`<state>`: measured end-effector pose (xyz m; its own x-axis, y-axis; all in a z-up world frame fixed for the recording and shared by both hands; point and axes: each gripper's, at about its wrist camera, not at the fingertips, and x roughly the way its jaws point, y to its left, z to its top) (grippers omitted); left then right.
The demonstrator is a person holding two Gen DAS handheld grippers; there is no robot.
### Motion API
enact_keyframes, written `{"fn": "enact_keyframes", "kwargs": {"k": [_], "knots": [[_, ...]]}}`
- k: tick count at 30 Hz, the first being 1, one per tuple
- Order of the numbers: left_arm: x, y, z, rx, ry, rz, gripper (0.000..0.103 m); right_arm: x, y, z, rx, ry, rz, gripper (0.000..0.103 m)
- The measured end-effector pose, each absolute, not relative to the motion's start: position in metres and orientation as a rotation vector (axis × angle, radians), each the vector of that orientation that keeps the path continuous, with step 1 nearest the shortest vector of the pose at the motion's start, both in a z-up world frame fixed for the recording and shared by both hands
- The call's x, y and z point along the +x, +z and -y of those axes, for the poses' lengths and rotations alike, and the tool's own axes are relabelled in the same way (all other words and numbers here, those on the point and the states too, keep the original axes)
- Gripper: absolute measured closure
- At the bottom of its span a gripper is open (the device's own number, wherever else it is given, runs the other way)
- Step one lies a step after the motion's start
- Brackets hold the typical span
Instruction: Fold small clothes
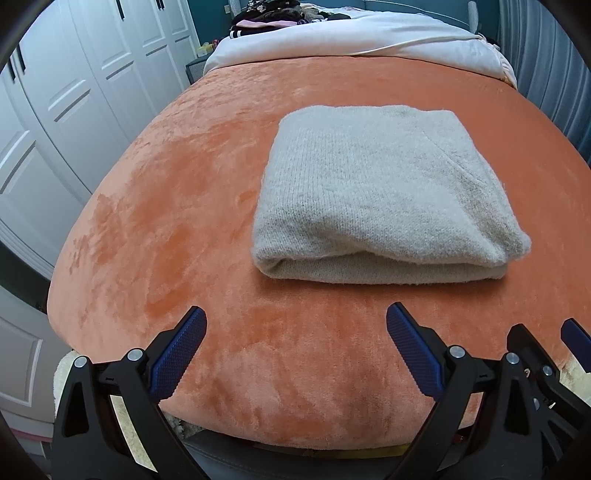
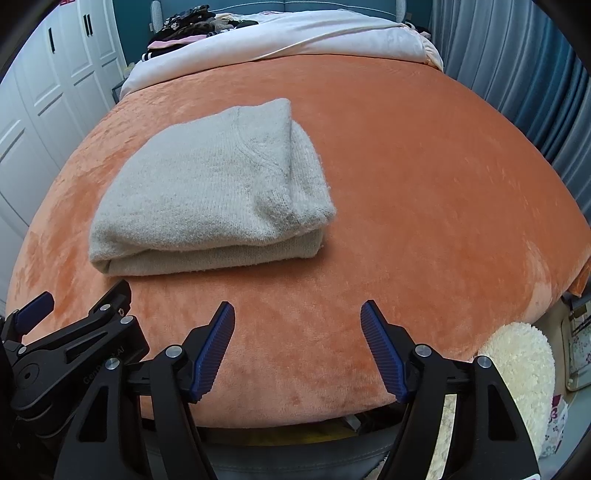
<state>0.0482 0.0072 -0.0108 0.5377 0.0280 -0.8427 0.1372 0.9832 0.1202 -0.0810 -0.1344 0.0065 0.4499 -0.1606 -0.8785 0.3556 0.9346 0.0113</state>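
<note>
A: Item one, the tools?

B: Left gripper (image 1: 295, 315), black frame with blue knurled pads, angled down over the near edge of the bed; jaws spread wide, nothing between them. Right gripper (image 2: 297, 310), same build with ribbed blue pads, same downward tilt; jaws apart and easing inward, only bare blanket between them. The two sit side by side, each showing at the edge of the other's view.

A: Item two, the garment?

B: One cream-grey fuzzy knit sweater (image 1: 384, 195), folded into a thick rectangular bundle, its rounded fold facing the grippers, a curved seam visible on top. It lies flat on the bed, ahead of both grippers and clear of them, more in front of the left one.

A: Item three, the surface?

B: Orange plush velvety blanket (image 1: 177, 206), nap brushed in patches, covering the bed. Beyond it, a white quilt (image 1: 332, 40) across the far end, with a pile of dark clothes (image 1: 266, 16) behind.

A: Room?

B: White panelled wardrobe doors (image 1: 74, 96) on the left, blue-grey pleated curtains (image 2: 517, 74) on the right, a fluffy cream cushion (image 2: 524, 365) by the bed's near right corner.
</note>
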Motion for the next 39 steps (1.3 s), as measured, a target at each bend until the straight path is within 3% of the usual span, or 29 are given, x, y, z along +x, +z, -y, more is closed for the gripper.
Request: {"fn": "enact_keyframes", "kwargs": {"k": [39], "knots": [[0.053,-0.02,-0.005,0.171,-0.067,-1.041,0.014,-0.077,0.0,0.134,0.197,-0.332,-1.072,0.034]]}}
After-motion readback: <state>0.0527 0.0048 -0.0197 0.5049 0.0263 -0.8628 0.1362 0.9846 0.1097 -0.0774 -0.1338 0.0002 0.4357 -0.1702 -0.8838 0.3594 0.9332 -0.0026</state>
